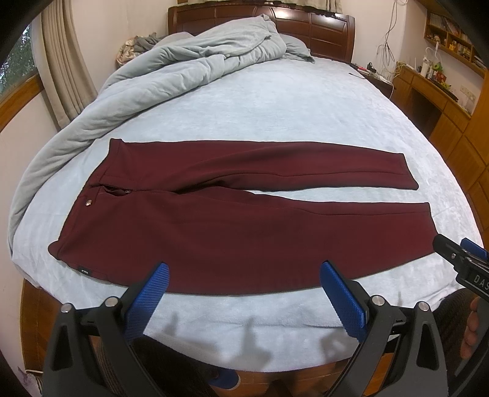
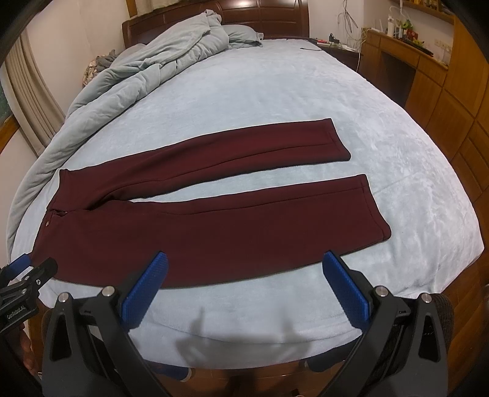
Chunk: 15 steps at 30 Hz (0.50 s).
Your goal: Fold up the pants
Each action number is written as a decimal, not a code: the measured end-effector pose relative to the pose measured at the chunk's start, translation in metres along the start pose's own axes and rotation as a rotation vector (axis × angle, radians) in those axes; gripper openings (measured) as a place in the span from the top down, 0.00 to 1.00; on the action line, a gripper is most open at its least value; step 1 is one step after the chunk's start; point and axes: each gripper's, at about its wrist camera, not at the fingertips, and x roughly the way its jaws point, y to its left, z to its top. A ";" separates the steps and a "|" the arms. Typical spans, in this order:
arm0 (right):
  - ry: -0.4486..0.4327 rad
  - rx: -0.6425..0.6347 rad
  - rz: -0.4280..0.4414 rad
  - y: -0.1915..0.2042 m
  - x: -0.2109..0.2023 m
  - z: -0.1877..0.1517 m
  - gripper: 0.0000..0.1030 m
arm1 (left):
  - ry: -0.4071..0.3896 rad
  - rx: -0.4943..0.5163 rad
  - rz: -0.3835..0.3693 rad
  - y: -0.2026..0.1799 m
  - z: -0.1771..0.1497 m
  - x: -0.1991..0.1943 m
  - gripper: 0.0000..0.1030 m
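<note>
Dark red pants (image 1: pixel 232 226) lie flat across the light blue bed sheet (image 1: pixel 275 100), waist to the left, both legs spread to the right with a gap between them. They also show in the right wrist view (image 2: pixel 214 220). My left gripper (image 1: pixel 244 271) is open and empty, above the near edge of the near leg. My right gripper (image 2: pixel 244 259) is open and empty, above the near leg's near edge close to the hem. Each gripper shows at the edge of the other's view: the right one (image 1: pixel 458 256), the left one (image 2: pixel 33 268).
A rumpled grey duvet (image 1: pixel 171 67) is heaped at the back left of the bed, against the dark wooden headboard (image 1: pixel 321 21). A wooden desk and shelves (image 1: pixel 440 91) stand to the right. Curtains and a window (image 1: pixel 61 67) are at left. The bed's near edge lies under my grippers.
</note>
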 end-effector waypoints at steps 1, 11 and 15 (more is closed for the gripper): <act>-0.001 0.000 0.000 0.000 0.000 0.000 0.02 | -0.001 0.000 0.001 0.000 0.000 0.000 0.04; 0.001 0.000 0.001 0.001 0.000 0.000 0.02 | -0.003 -0.001 0.001 0.003 0.002 -0.001 0.04; 0.001 -0.001 0.000 0.001 0.000 0.000 0.02 | -0.002 0.001 0.002 0.003 0.002 -0.001 0.04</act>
